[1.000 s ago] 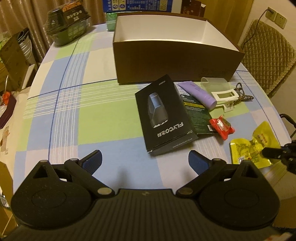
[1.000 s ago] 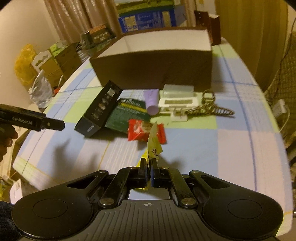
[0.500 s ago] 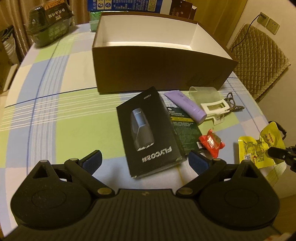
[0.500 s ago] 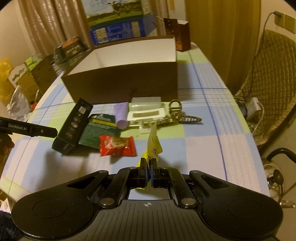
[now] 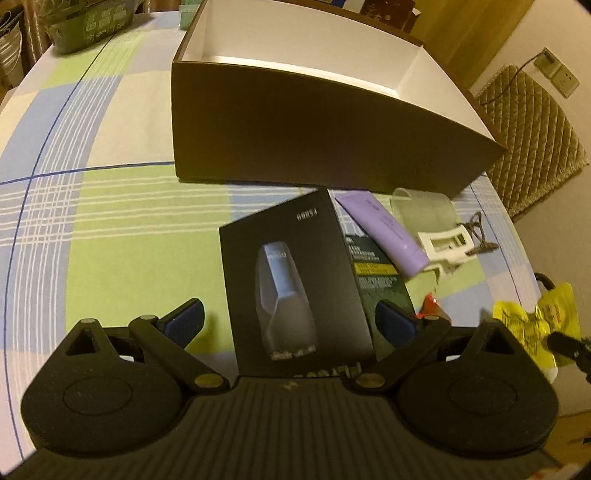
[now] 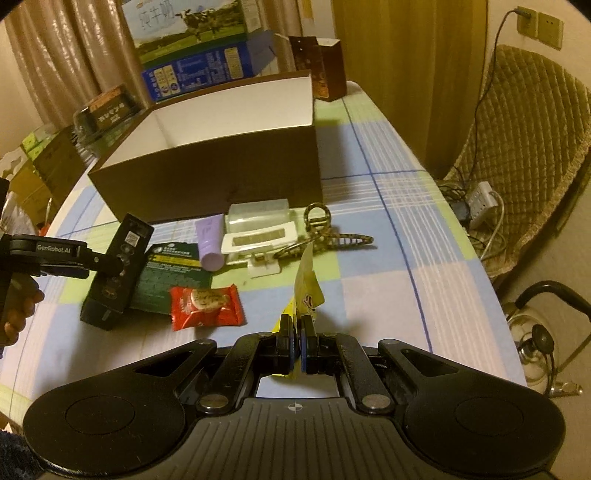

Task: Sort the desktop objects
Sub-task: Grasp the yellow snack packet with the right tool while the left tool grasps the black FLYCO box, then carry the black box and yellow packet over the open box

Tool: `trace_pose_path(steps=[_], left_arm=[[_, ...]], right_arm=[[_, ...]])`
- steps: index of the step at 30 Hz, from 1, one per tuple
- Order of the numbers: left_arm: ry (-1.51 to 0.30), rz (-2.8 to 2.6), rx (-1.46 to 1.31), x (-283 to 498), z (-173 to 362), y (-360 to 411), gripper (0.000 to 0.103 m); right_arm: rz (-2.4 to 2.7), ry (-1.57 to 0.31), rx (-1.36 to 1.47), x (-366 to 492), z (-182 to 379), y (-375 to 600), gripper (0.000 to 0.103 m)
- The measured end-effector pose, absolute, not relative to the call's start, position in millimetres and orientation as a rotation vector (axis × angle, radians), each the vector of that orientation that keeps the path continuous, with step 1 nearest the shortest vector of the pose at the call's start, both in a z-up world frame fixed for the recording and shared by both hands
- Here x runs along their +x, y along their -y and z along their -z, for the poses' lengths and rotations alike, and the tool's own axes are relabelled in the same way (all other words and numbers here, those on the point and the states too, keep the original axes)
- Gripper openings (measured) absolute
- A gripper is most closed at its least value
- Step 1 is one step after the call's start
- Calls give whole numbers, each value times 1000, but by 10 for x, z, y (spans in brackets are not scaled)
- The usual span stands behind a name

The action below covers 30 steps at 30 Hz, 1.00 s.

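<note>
My left gripper (image 5: 291, 319) is open, its blue pads on either side of the black shaver box (image 5: 291, 280) lying on the checked tablecloth; it shows in the right wrist view too (image 6: 118, 273). My right gripper (image 6: 296, 334) is shut on a yellow snack packet (image 6: 308, 282), held above the table; the packet also appears in the left wrist view (image 5: 535, 325). The open brown cardboard box (image 5: 314, 133) with white inside stands behind. A purple tube (image 5: 384, 229), a dark green packet (image 6: 173, 275) and a red candy wrapper (image 6: 207, 306) lie near the shaver box.
A clear and white clip case (image 6: 258, 229) and a brown hair claw (image 6: 332, 236) lie right of the tube. Cartons (image 6: 195, 48) and a green food tray (image 5: 92, 22) stand at the table's far side. A quilted chair (image 6: 524, 140) is to the right.
My left gripper has moved forward and down until its open fingers straddle the black shaver box. My right gripper has lifted higher with the yellow packet still clamped.
</note>
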<state>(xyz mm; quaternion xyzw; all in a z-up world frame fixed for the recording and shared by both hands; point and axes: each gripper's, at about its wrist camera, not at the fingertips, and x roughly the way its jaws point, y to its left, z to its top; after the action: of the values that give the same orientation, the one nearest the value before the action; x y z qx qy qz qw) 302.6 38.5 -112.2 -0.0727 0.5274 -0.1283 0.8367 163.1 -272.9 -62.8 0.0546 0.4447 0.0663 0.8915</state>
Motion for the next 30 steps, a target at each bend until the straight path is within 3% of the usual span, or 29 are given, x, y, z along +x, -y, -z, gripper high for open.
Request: trace_pose_path(steps=[4,7,30], left_arm=[[-1117,282,-156,3115,1159,-355,94],[-1122,292,-158,3158,1194,-331,85],[-1079,305,-136,3055,1073,-503,76]], right_arm=[[-123,-923,116,1669,623,2748,0],[-116,-922,114,1696,616,2756,0],[-147,-903,87,1899,552,2708,0]])
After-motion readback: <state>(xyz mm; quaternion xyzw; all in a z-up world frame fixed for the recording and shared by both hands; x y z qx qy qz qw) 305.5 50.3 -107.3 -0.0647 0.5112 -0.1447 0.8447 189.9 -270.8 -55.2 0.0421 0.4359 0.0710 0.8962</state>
